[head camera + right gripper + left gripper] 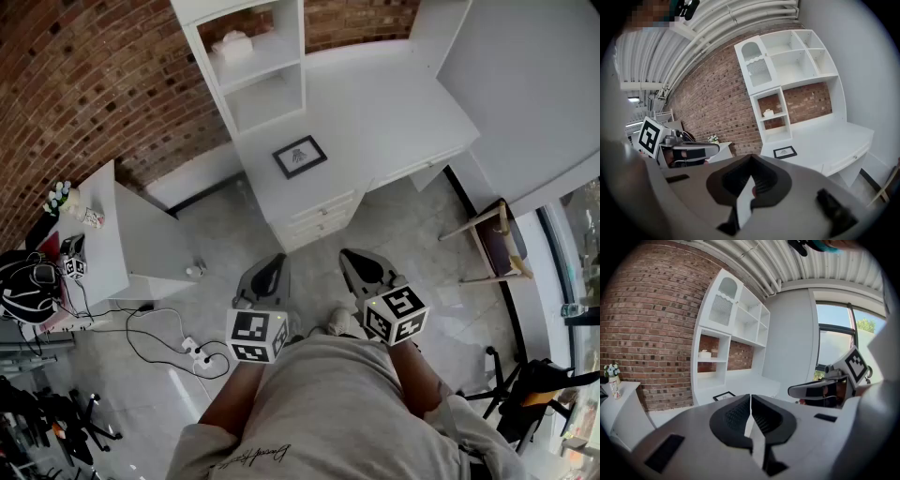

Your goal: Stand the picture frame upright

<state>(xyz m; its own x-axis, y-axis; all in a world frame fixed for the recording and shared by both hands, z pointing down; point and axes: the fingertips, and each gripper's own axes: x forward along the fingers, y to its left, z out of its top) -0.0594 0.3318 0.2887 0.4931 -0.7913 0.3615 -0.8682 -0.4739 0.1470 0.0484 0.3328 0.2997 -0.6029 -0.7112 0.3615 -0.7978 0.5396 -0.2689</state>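
A small black picture frame (300,157) lies flat on the white desk (394,112), in front of the shelf unit. It also shows in the left gripper view, picture frame (723,395), and in the right gripper view, picture frame (784,152). Both grippers hang over the floor well short of the desk, side by side. My left gripper (273,266) is shut with nothing in it, its jaws meeting at the tip (750,396). My right gripper (352,260) is shut and empty too, its tip (750,159) aimed toward the desk.
White shelf unit (253,66) with a small box (232,42) stands against the brick wall. Desk drawers (319,217) face me. A low white side table (112,234) with flowers is at left. Cables and a power strip (192,352) lie on the floor; a wooden chair (497,246) at right.
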